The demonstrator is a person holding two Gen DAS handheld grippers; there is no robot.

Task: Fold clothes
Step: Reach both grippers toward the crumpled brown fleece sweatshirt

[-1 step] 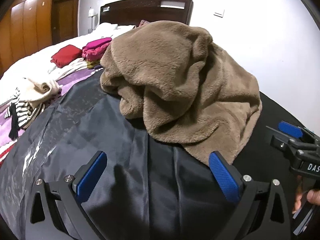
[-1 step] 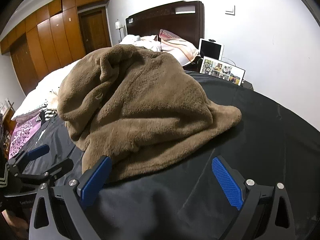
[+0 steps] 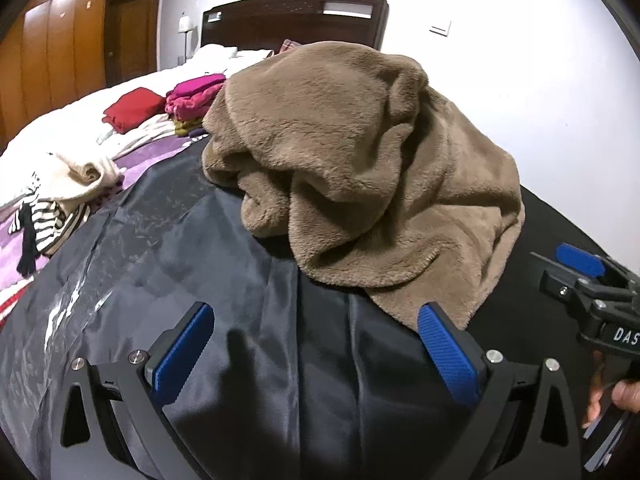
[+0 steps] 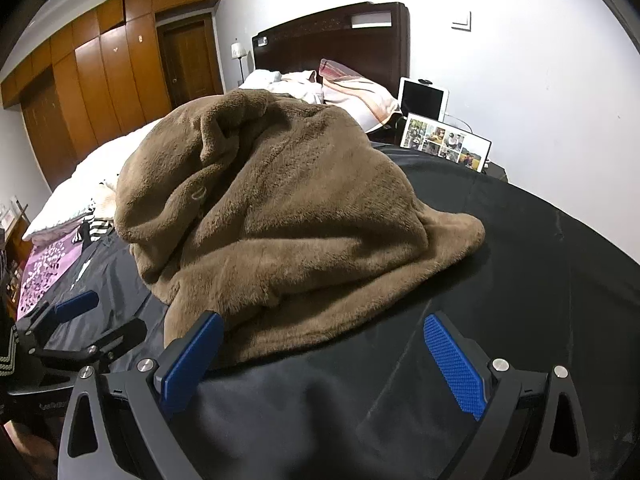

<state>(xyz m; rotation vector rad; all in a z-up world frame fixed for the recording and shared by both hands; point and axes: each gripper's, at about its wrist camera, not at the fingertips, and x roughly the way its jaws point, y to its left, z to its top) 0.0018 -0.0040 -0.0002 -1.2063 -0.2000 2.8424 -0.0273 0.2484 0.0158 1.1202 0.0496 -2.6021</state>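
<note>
A brown fleece garment (image 3: 360, 168) lies in a crumpled heap on a black cloth (image 3: 224, 280) spread over the bed; it also shows in the right wrist view (image 4: 288, 216). My left gripper (image 3: 316, 328) is open and empty, just short of the heap's near hem. Its right fingertip (image 3: 436, 324) is at the hem's edge. My right gripper (image 4: 324, 336) is open and empty at the heap's near edge, its left fingertip (image 4: 204, 332) against the fleece. Each gripper shows in the other's view: the right gripper (image 3: 576, 276) and the left gripper (image 4: 80, 320).
Folded red (image 3: 134, 108) and magenta clothes (image 3: 192, 96) lie on the white bedding behind. A cream garment (image 3: 80, 176) and a striped one (image 3: 48, 220) lie left. A photo frame (image 4: 446, 142), a tablet (image 4: 422, 98) and the headboard (image 4: 332, 40) stand at the back.
</note>
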